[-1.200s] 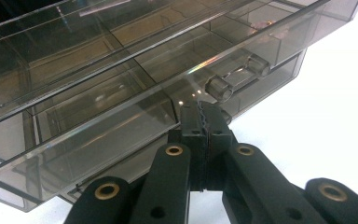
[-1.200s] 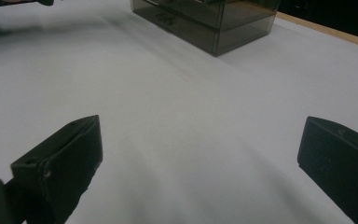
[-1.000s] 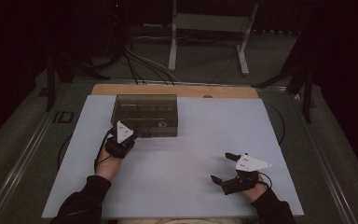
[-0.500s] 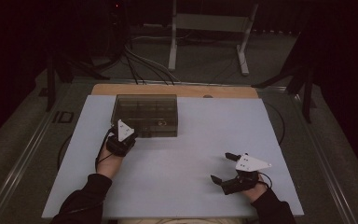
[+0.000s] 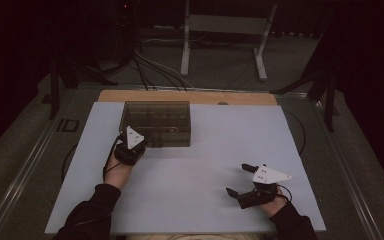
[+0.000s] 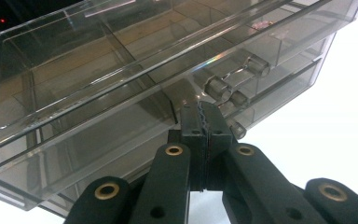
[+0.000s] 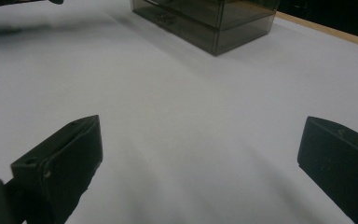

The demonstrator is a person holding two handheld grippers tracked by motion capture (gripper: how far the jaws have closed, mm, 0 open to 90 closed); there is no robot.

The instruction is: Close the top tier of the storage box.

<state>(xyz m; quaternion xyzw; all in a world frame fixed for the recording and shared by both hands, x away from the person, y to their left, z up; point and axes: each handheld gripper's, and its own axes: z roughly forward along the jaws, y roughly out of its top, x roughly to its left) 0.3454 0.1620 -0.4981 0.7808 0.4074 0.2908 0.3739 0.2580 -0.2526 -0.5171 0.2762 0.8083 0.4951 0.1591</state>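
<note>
Drawers on box [image 5: 156, 124] looking closed; left gripper [image 6: 200, 122] is sitting pinched together, empty, at handle [image 6: 235, 81]; right gripper [image 5: 241, 179] is idling wide apart.

The drawer box [image 6: 121, 84] is smoke-tinted clear plastic, glossy, with bright glints along its edges and on its rounded clear handles [image 6: 233, 79]. The left gripper [image 6: 205, 122] has matt black plastic fingers [image 6: 192, 122] with ridged inner faces and brass-coloured metal rivets. The table [image 5: 195, 200] is covered by a smooth, matt white sheet; bare wood [image 5: 190, 96] shows along its far edge.
</note>
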